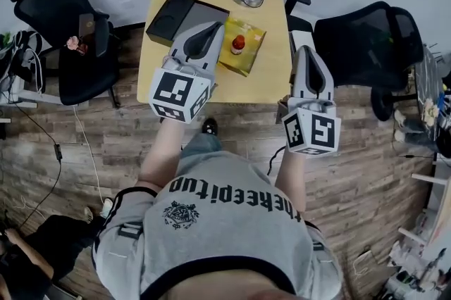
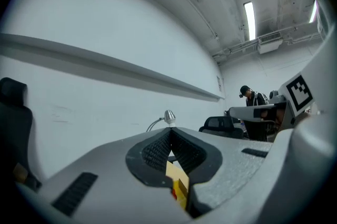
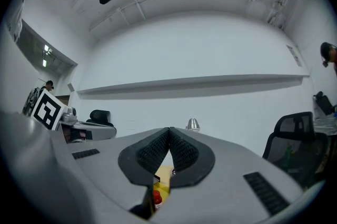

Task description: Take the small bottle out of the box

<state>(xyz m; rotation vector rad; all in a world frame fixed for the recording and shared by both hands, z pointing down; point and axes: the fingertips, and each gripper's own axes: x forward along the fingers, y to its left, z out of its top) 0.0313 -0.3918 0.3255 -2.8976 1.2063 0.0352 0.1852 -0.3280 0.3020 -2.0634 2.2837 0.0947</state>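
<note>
Small bottle (image 1: 238, 45) in yellow box (image 1: 254, 34); wooden table (image 1: 262, 80); plank floor (image 1: 106, 144).

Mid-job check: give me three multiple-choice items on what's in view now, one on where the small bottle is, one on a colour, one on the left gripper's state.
1. Where is the small bottle?
A. On the black case
B. In the yellow box
C. In the left gripper

2. What colour is the bottle's cap?
A. Red
B. Blue
C. White

3. How is the left gripper?
A. Open wide
B. Shut on the bottle
C. Shut, holding nothing

Answers:
1 B: the small bottle stands inside the yellow box.
2 A: its cap shows red in the head view.
3 C: the left gripper has its jaws together with nothing between them.
</note>
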